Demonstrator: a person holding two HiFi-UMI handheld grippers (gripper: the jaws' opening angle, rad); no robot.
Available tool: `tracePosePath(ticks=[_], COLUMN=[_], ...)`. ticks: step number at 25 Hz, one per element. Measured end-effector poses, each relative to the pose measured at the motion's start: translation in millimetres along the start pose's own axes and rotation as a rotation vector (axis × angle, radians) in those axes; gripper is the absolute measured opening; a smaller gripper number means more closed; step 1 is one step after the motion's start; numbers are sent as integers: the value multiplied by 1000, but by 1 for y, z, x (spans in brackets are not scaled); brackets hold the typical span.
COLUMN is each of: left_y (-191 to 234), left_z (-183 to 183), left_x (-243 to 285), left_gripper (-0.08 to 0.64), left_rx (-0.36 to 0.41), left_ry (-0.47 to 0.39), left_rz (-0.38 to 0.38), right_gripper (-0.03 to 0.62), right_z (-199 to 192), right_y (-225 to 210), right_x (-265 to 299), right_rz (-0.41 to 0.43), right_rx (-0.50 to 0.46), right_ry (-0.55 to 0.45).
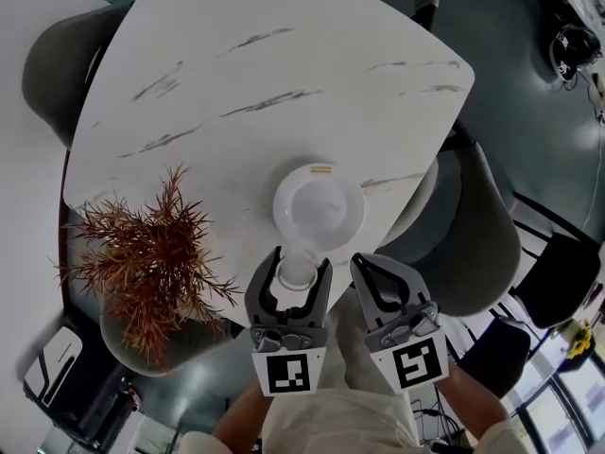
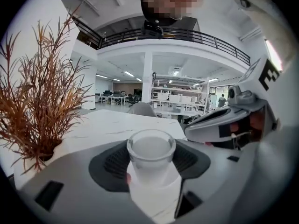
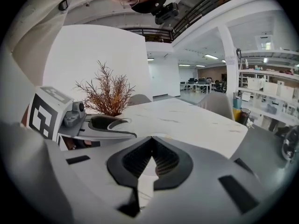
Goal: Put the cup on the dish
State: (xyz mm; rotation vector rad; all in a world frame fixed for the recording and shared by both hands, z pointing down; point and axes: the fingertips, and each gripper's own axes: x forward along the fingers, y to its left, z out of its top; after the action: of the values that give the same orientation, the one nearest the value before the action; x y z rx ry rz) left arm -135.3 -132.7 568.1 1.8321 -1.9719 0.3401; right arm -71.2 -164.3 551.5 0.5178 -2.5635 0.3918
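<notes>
Grey left tool (image 1: 302, 257) and right tool (image 1: 357, 259), black ribbed pads (image 3: 135, 158), black-and-white marker cubes (image 1: 287, 372), beige clothing (image 1: 331, 426)

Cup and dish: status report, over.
Left gripper shut on cup; right gripper shut, empty. Cup short of dish, not on it yet. Nothing between them; plant off to the left.
</notes>
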Motion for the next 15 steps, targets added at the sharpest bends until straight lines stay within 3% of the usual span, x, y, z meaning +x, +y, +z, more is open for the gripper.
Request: tracePosePath(ticks=[15], left_y=[1], left_z=[-23], left_x=[22], left_gripper=[272], left_rx=[135], left_ry=[35], left_rz=[9], right_gripper=[2], right_z=[-21], right_y=[-10], right_x=[16], right_rz=[-4], right_rx=[23], right_ry=[8])
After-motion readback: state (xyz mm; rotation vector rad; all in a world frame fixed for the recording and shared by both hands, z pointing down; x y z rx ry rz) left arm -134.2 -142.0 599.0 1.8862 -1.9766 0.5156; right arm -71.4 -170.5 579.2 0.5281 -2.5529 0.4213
